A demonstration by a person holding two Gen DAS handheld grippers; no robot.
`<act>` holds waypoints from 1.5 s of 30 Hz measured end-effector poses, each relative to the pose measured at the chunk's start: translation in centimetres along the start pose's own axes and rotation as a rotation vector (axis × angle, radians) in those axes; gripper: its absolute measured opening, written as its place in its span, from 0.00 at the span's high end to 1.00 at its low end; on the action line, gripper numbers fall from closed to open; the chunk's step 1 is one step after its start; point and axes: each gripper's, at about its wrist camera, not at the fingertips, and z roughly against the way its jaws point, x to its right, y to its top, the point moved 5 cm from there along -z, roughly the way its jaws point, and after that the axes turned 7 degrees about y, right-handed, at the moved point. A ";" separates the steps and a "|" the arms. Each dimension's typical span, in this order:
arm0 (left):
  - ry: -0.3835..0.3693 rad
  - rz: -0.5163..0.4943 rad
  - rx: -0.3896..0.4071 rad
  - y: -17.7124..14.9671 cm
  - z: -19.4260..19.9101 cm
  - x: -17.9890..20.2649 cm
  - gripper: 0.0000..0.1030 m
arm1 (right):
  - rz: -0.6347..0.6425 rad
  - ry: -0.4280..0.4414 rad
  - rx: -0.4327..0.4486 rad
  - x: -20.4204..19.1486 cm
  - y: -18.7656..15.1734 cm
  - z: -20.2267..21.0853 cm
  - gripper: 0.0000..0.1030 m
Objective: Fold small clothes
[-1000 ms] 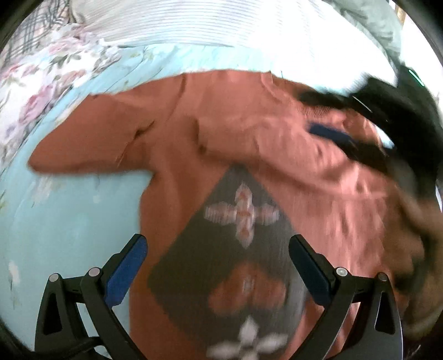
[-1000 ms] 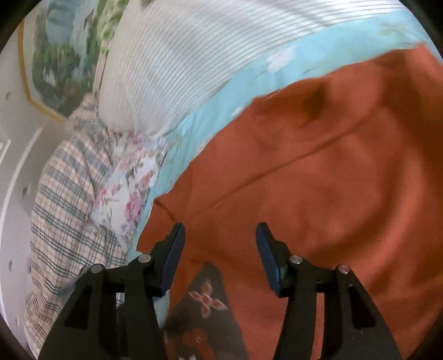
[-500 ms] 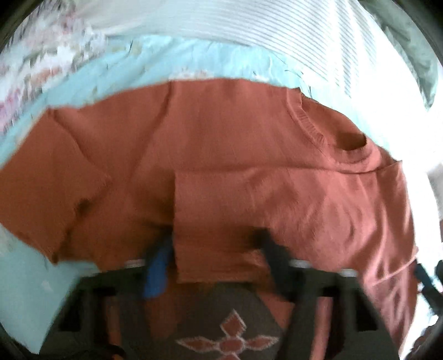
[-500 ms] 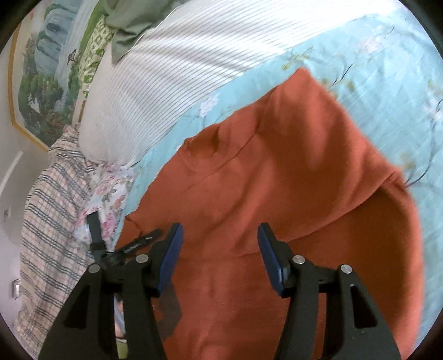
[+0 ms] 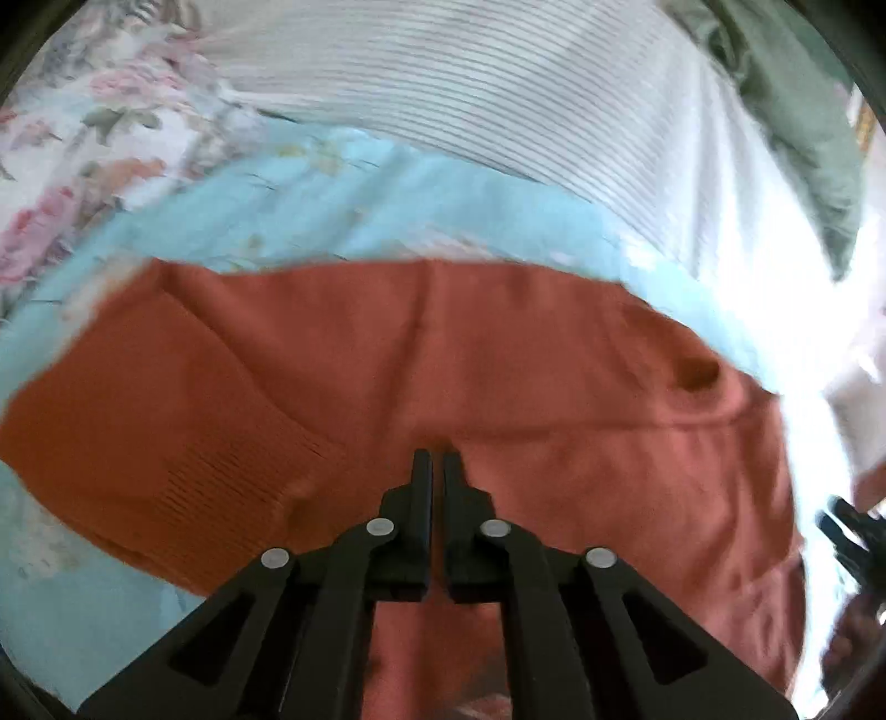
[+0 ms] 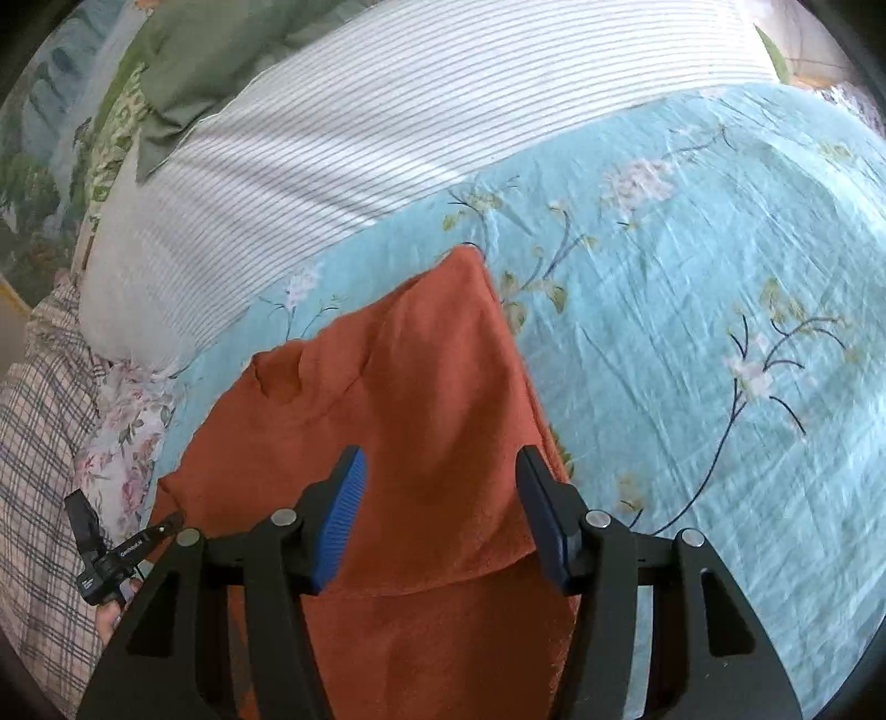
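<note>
Since a second ago our left tongs (image 5: 436, 455) have gone from spread wide above the patterned front of the rust-orange sweater (image 5: 498, 399) to nearly pressed together, and the jaws are closing now with a fold of that knit caught between their tips, where the fabric puckers into a ridge. A sleeve that lay stretched out to the side then now sits folded across the body. The sweater lies on the bed, on a light blue floral sheet (image 6: 692, 310); in the left wrist view its ribbed cuff (image 5: 232, 476) shows to the left of the tongs and the neck opening (image 5: 695, 376) toward the right. In the right wrist view the sweater runs up from the bottom edge to a peaked corner (image 6: 468, 260) resting on the sheet. Our right tongs (image 6: 440, 459) stand spread over the orange cloth, blue pads clear of it, pinching nothing. Beyond the sweater a white striped pillow (image 6: 387, 127) lies along the head of the bed, with a green cloth (image 6: 221, 50) bunched behind it. A pink floral fabric (image 5: 83, 166) and a plaid cloth (image 6: 39, 443) lie off to the left side. Our left tongs also appear small at the left edge of the right wrist view.
</note>
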 end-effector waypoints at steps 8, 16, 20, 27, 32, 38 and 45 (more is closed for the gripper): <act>0.101 -0.180 -0.086 -1.9 -2.5 3.7 0.33 | 0.010 0.013 -0.041 -0.4 -2.0 -0.5 0.43; 0.087 -0.205 0.034 -1.5 -0.3 4.0 0.92 | -0.003 -0.032 0.003 1.4 -0.5 0.4 0.43; 0.201 -0.157 0.066 -0.2 -1.0 1.6 0.94 | 0.005 -0.052 -0.016 2.0 0.5 -1.2 0.43; 0.192 -0.180 0.088 -1.2 -0.8 2.3 0.93 | 0.015 -0.083 -0.087 2.7 2.1 -6.7 0.43; 0.196 -0.182 0.072 -1.9 -0.8 2.0 0.93 | 0.080 -0.061 -0.128 1.7 2.7 -9.2 0.53; 0.135 -0.197 0.089 -1.5 0.3 3.8 0.93 | 0.015 -0.055 -0.055 4.4 4.3 -6.1 0.90; 0.119 -0.262 0.077 -2.5 -1.1 6.5 0.93 | -0.051 -0.124 -0.021 5.6 3.8 -5.4 0.82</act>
